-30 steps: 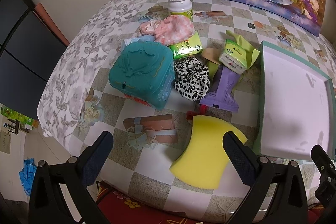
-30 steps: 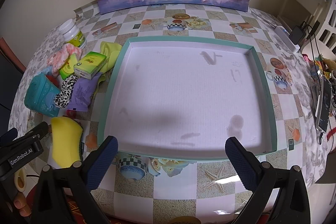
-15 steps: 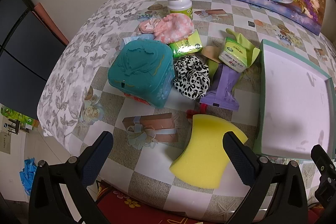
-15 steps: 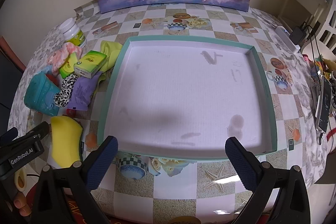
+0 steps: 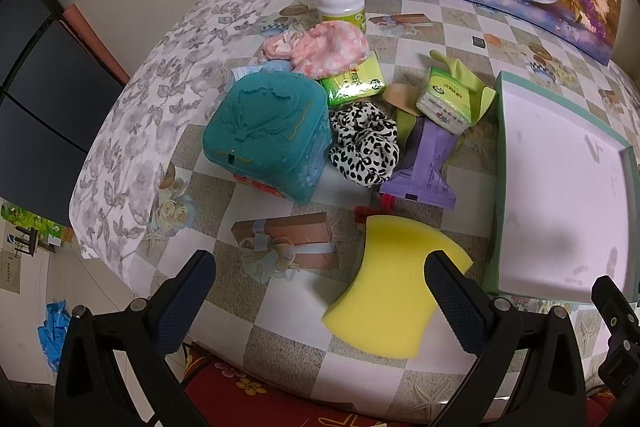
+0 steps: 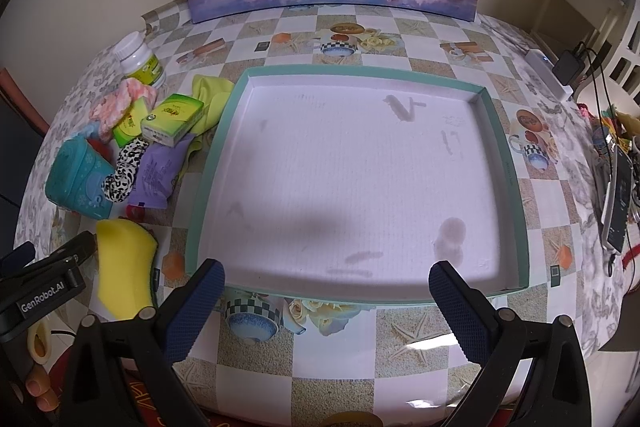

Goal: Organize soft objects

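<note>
Almost nothing has shifted since a second ago: my left view has crept slightly toward the pile, and my right view matches the earlier one.

Largest first: the tablecloth (image 6: 336, 367) carries the teal-rimmed tray (image 6: 510, 163), which lies bare near the front edge, squarely ahead of my right gripper (image 6: 326, 291); its jaws are spread wide with nothing between them. My left gripper (image 5: 320, 281) is likewise released, jaws apart and holding nothing.

The move I judge comes next turns on the yellow sponge (image 5: 394, 279). It lies just ahead of my left gripper, close to the front edge and just left of the tray's near left corner, with its long axis running away from me, tilted slightly right. My left hand is far nearer to it than my right.

Behind it, toward the left edge, sits the pile: teal case (image 5: 268, 133), purple packet (image 5: 426, 163), leopard scrunchie (image 5: 364, 149), pink fluffy cloth (image 5: 328, 49), two green tissue packs (image 5: 446, 99), white bottle (image 5: 340, 1).

Writing: "GenRobot.AI" reads on the left gripper's body in the right view. The packs' print is too small to read.
</note>
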The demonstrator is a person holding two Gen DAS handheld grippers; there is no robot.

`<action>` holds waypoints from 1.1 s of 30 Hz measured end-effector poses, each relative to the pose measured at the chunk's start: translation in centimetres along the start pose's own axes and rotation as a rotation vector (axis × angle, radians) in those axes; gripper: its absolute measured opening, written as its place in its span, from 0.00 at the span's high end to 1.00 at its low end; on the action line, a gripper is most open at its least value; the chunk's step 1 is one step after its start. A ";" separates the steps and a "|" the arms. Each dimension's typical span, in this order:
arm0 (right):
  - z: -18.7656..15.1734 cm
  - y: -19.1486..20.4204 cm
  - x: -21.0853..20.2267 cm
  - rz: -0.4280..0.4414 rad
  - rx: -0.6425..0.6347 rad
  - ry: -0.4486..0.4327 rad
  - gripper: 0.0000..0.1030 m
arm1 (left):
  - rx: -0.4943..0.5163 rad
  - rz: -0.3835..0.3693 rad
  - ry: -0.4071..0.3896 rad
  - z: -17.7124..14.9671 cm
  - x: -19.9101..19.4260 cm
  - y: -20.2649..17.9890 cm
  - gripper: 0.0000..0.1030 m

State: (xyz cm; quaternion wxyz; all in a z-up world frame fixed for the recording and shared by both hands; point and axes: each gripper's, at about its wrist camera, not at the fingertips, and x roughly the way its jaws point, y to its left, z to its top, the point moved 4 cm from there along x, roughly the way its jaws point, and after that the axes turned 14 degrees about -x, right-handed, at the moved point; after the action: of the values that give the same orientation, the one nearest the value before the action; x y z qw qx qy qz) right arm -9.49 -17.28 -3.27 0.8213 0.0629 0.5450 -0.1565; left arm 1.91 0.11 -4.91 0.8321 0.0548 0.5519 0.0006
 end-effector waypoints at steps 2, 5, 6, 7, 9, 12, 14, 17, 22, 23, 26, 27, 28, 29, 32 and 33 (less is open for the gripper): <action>0.0 0.2 0.1 0.000 -0.003 0.003 0.00 | 0.001 0.000 0.004 0.0 0.0 0.0 0.00; 0.1 0.1 0.0 0.001 -0.004 0.007 0.00 | 0.001 0.000 0.010 0.1 0.1 -0.1 0.00; 0.1 0.1 0.1 0.001 -0.004 0.008 0.00 | 0.000 -0.001 0.012 0.1 0.1 -0.1 0.00; 0.1 0.1 0.1 0.001 -0.004 0.008 0.00 | 0.000 -0.001 0.013 0.1 0.1 -0.1 0.00; 0.1 0.1 0.1 0.001 -0.004 0.007 0.00 | -0.001 -0.002 0.015 0.1 0.2 -0.1 0.00; 0.1 0.1 0.1 0.001 -0.004 0.007 0.00 | -0.001 -0.004 0.019 0.1 0.2 -0.1 0.00; 0.1 0.1 0.1 0.000 -0.004 0.008 0.00 | -0.001 -0.004 0.021 0.1 0.2 -0.1 0.00; 0.1 0.1 0.1 0.000 -0.005 0.008 0.00 | 0.000 0.000 0.029 0.1 0.4 -0.2 0.00; 0.0 0.4 0.1 -0.004 -0.015 0.011 0.00 | 0.025 0.031 0.077 -0.3 1.4 -0.7 0.00; 0.0 0.4 0.2 -0.004 -0.018 0.012 0.00 | 0.032 0.034 0.089 -0.4 1.7 -0.8 0.00; 0.0 0.5 0.3 -0.005 -0.022 0.018 0.00 | 0.049 0.044 0.112 -0.8 2.3 -1.2 0.00; 0.0 0.5 0.3 -0.006 -0.023 0.019 0.00 | 0.057 0.049 0.117 -0.9 2.4 -1.4 0.00; 0.0 0.5 0.3 -0.005 -0.024 0.021 0.00 | 0.066 0.056 0.122 -1.0 2.6 -1.7 0.00; 0.0 0.5 0.4 -0.005 -0.025 0.023 0.00 | 0.074 0.060 0.129 -1.1 2.8 -1.9 0.00; 0.0 0.5 0.6 -0.003 -0.027 0.032 0.00 | 0.105 0.075 0.159 -1.6 3.8 -2.9 0.00; -0.1 0.5 0.7 -0.003 -0.027 0.036 0.00 | 0.124 0.081 0.166 -1.7 4.3 -3.4 0.00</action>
State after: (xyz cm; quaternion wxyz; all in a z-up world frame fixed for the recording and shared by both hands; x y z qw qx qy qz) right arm -9.13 -16.88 -3.93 0.8119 0.0541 0.5618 -0.1491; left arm 1.83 -2.87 -9.81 0.7778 0.1281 0.6153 0.0047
